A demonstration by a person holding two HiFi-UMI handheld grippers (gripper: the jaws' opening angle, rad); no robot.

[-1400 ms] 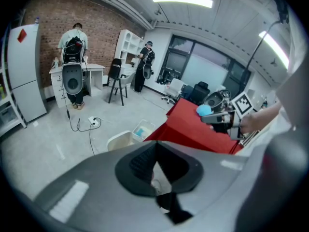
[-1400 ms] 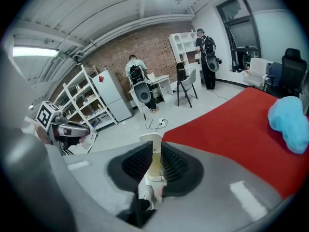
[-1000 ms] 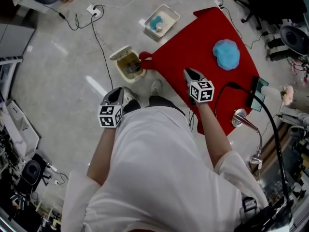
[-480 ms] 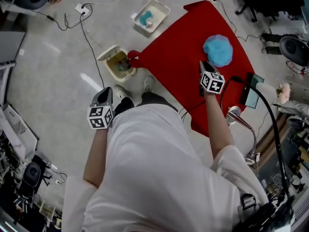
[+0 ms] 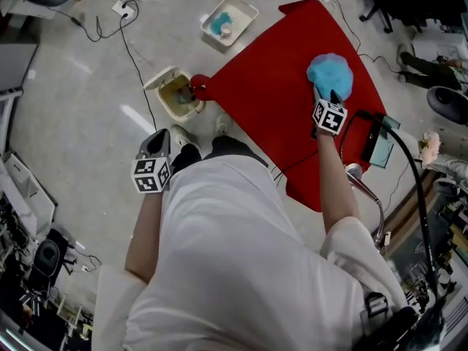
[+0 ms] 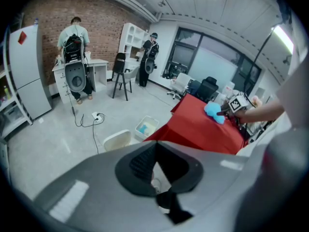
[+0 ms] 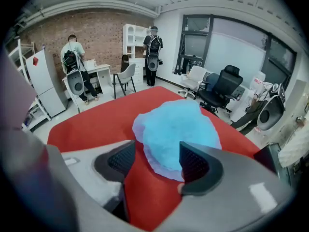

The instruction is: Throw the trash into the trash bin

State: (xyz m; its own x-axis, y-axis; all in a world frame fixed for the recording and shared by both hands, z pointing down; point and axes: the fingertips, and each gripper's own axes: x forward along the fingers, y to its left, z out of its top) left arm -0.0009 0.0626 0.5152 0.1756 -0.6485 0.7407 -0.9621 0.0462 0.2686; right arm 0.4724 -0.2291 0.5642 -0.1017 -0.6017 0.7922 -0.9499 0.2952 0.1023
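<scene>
1. The person is stretching the right claw (image 7: 157, 150) out over the red-covered bench (image 5: 267, 86). It is pointing down at the blue crumpled trash (image 5: 329, 73).
2. The jaws of the right claw have just been opening and are now standing wide apart. The near edge of the blue crumpled trash is lying between the two pads, but neither pad is squeezing it, so nothing is being held.
3. The blue crumpled trash is resting on the red cloth toward the far right part of the bench, well apart from the trash bin (image 5: 178, 97).
4. The trash bin is standing on the floor just beside the bench's left corner. Its lid is tipping back open, and something dark is showing inside.
5. The left claw (image 5: 156, 142) is hanging at the person's left side over the floor, near the person's shoes and pointing downward.
6. In the left gripper view its jaws are meeting at the tips. It is closed and gripping nothing, and only the floor and a shoe are showing through the gap behind the tips.
7. A white tray (image 5: 230, 20) is sitting on the floor beyond the trash bin, near the bench's far edge, with something blue lying in it.
8. Black cables are running across the floor to a power strip (image 5: 121, 8) at the far left.
9. In both gripper views, two people wearing backpacks are standing in the background by a brick wall.
</scene>
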